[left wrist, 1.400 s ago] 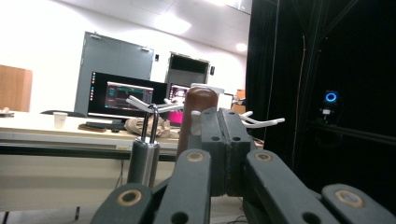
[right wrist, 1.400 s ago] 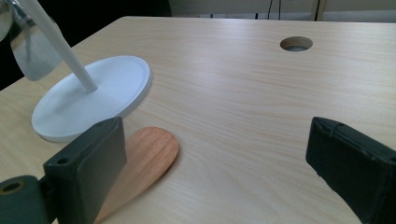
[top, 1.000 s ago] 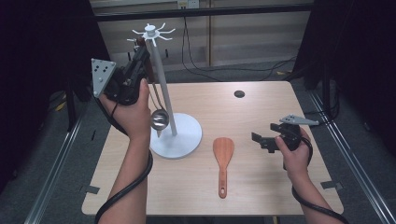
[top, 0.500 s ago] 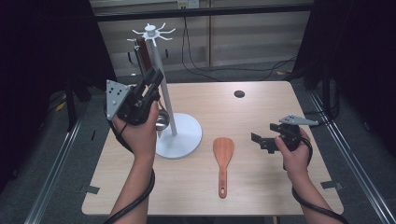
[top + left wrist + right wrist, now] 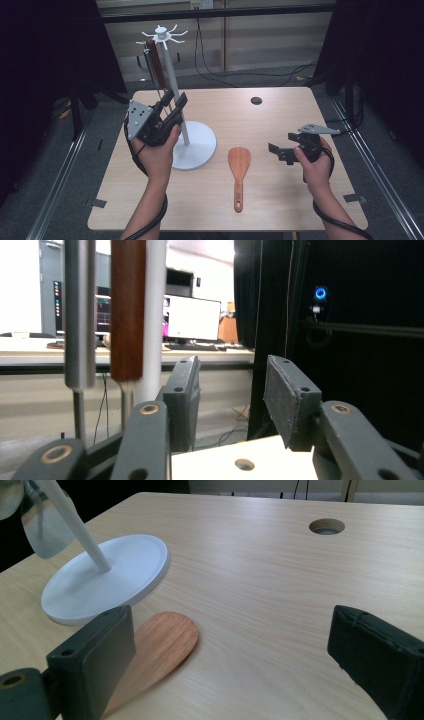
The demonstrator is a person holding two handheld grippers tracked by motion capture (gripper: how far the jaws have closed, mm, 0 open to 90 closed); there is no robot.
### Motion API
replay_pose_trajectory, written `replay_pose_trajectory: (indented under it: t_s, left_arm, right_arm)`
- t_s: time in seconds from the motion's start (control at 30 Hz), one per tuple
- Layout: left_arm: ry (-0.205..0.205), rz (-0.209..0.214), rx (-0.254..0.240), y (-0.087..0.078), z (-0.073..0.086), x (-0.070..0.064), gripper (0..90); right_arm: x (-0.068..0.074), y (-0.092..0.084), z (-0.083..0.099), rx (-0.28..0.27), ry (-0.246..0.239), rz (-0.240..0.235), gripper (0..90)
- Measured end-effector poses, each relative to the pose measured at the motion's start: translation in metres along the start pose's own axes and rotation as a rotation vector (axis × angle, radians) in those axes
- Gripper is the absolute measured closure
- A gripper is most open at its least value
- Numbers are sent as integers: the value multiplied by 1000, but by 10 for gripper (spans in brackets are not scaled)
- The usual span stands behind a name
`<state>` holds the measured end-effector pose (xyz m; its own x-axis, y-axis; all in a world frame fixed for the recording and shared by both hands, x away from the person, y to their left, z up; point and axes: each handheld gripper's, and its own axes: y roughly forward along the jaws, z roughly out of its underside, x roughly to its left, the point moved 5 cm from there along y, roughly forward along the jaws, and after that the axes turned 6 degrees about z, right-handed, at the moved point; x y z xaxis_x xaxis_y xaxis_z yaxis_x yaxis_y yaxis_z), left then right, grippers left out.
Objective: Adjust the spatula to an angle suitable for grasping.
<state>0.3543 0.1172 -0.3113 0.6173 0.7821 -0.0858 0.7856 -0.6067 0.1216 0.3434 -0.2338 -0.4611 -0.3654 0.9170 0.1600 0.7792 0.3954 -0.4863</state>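
A white utensil stand [image 5: 163,36] rises from a round base [image 5: 200,145] at the table's left. Two utensils hang from its top hooks: one with a brown wooden handle [image 5: 155,62] [image 5: 128,310], one with a metal handle [image 5: 147,62] [image 5: 79,315]. My left gripper [image 5: 174,97] [image 5: 232,405] is beside the pole, below the handles; its jaws have just been opening and nothing is between them. A wooden spatula [image 5: 239,167] [image 5: 160,650] lies flat on the table. My right gripper [image 5: 276,152] [image 5: 232,645] hovers open just right of it, empty.
The right gripper view shows the stand's base [image 5: 107,577] and a shiny utensil bowl [image 5: 42,527] hanging low beside the pole. A cable hole [image 5: 256,100] [image 5: 326,526] sits at the table's far side. Metal rails run along both sides of the table [image 5: 280,200].
My left gripper has come down along the stand, away from the utensil handles, and its jaws have spread apart. The right hand has stayed put.
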Motion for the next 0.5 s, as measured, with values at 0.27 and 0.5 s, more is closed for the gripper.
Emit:
replay_pose_trajectory:
  t_s: [0.27,0.5]
  left_arm:
    - [-13,31,43,-2,22,-4,509]
    - [-14,56,96,-5,44,-8,467]
  right_arm:
    - [3,2,2,4,-20,-7,49]
    - [4,2,3,8,-26,-13,49]
